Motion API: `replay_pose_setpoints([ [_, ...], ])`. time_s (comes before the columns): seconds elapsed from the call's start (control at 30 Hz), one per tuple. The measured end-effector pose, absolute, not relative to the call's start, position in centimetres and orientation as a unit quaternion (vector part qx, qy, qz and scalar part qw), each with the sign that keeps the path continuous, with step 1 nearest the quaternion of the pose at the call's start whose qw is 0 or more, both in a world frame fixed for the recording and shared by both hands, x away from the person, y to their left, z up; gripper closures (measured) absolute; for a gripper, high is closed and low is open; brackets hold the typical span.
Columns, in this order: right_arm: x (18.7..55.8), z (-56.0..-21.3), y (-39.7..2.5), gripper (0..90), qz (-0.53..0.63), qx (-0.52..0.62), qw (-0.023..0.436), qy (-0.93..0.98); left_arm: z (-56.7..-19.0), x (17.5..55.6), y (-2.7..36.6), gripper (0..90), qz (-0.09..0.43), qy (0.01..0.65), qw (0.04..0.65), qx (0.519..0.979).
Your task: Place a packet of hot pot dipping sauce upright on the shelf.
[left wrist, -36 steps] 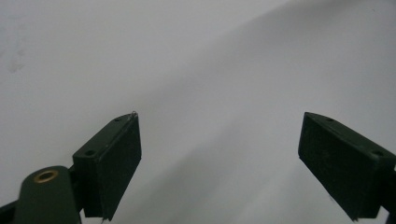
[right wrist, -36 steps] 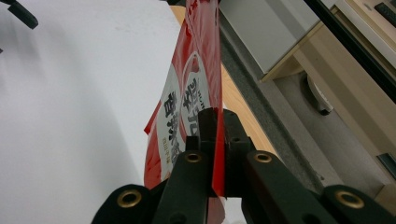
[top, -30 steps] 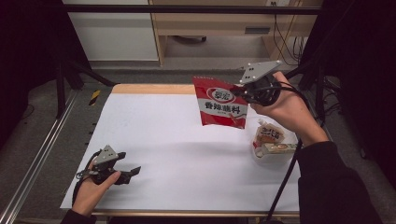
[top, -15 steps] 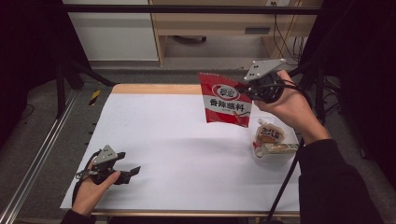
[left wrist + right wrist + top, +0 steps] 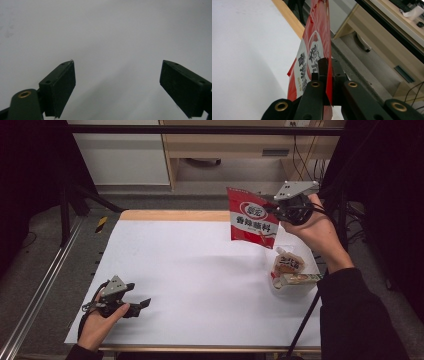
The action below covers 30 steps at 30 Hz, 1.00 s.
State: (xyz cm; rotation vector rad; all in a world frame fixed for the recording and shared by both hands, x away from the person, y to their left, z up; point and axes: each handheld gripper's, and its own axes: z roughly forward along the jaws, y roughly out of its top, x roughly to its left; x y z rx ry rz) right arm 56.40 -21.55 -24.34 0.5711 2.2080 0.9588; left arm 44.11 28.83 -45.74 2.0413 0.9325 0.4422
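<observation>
Jaws of the right gripper (image 5: pixel 274 211) are clamped on the edge of a red snack packet (image 5: pixel 251 218) – its thin edge runs up betw. them in the right gripper view (image 5: pixel 317 56), held in the air above the white table (image 5: pixel 200 270). Below that gripper, a white tub (image 5: pixel 292 279) w/ pale packets sits on the table. Left gripper (image 5: pixel 142 303) jaws are spread wide w/ nothing betw. them – just bare white surface ahead.
</observation>
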Motion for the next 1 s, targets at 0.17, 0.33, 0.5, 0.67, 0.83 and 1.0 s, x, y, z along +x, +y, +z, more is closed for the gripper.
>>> replay_pose_setpoints([
  [0.17,56.4,-24.4,-23.1,90.0,0.367,0.235,0.335,0.835,-45.7,44.1,28.9,13.1,0.177,0.374,0.415,0.810],
  [0.33,56.2,-24.6,-24.6,90.0,0.364,0.248,0.339,0.831,-45.7,44.1,28.9,13.1,0.177,0.373,0.414,0.811],
  [0.5,55.9,-24.9,-25.8,90.0,0.361,0.265,0.342,0.826,-45.7,44.1,28.9,13.1,0.177,0.374,0.414,0.811],
  [0.67,55.7,-25.1,-26.8,90.0,0.358,0.273,0.345,0.824,-45.7,44.1,28.9,13.1,0.177,0.374,0.414,0.810],
  [0.83,55.6,-25.4,-27.6,90.0,0.354,0.281,0.345,0.823,-45.7,44.1,29.0,13.1,0.178,0.374,0.415,0.810],
  [1.0,55.5,-25.7,-28.2,90.0,0.350,0.291,0.345,0.821,-45.6,44.1,29.0,13.1,0.180,0.372,0.414,0.811],
])
